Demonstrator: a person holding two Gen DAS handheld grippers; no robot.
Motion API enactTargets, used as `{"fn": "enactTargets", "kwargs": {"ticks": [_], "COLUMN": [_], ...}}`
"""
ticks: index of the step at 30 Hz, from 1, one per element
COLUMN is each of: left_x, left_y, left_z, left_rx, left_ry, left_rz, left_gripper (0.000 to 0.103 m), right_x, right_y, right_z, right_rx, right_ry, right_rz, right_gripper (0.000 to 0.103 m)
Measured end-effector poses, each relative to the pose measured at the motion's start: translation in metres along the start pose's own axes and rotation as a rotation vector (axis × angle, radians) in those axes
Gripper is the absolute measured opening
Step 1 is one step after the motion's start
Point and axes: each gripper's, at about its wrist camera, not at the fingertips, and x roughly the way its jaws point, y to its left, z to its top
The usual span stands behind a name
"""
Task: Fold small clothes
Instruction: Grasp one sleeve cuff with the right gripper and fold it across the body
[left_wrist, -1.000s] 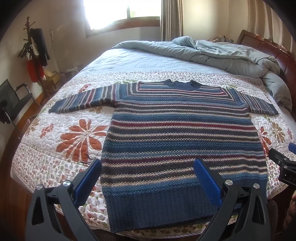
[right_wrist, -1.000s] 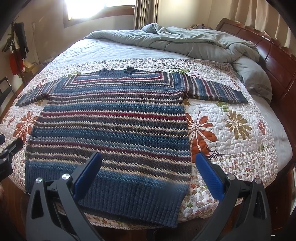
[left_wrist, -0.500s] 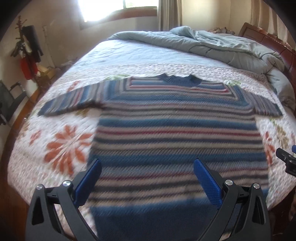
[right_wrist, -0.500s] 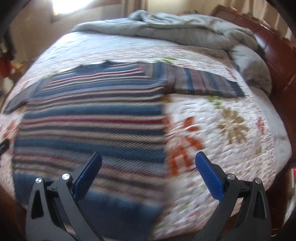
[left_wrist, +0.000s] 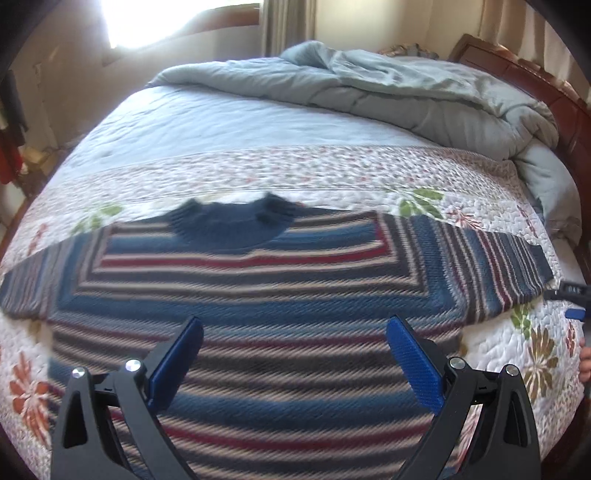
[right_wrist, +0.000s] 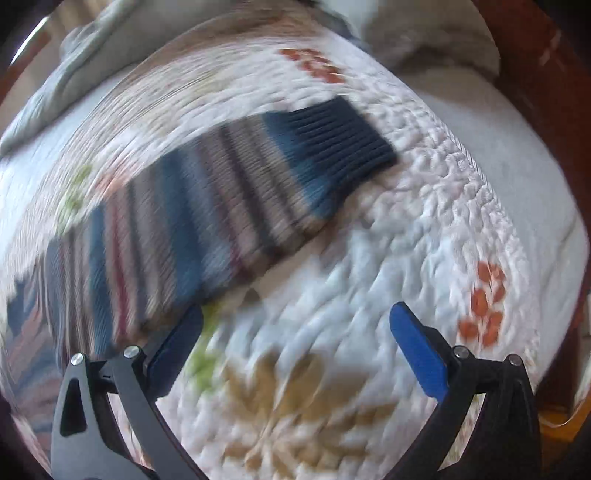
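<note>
Flat on the quilt (left_wrist: 258, 173), striped knit sweater (left_wrist: 258, 295), sleeves outspread, both claws released.

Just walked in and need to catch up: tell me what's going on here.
A person is setting up to fold a striped sweater spread flat on the bed's floral quilt. The left hand-held gripper hovers open over its chest; the right hand-held gripper hangs open near one sleeve. Nothing is gripped or folded yet.

Left claw (left_wrist: 294, 345) spread wide above striped sweater (left_wrist: 258, 295), flat on floral quilt (left_wrist: 295, 173).
</note>
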Motion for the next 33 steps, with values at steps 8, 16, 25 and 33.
{"fn": "enactTargets", "kwargs": {"ticks": [8,16,25,33], "left_x": [0.046,0.063,0.031,0.021], "left_y": [-0.046,-0.039,0.047,0.140], "left_z": [0.008,0.019,0.005,-0.004], "left_rx": [0.057,0.027,-0.010,-0.071], "left_ry": [0.015,0.028,-0.038,-0.030], "left_rz": [0.018,0.042,0.148,0.240], "left_gripper": [0.099,0.099,0.099,0.099], "right_x": [0.046,0.053,-0.033,-0.096], "right_y": [-0.027,-0.023,0.036,0.201], "right_z": [0.042,0.065,0.044,-0.013], "right_rx": [0.060,0.045,-0.073,-0.341], "right_ry": [0.022,-0.030,-0.211,-0.252], "right_rz": [0.111,0.079,0.140,0.290], "right_gripper": [0.100,0.033,0.012,0.012]}}
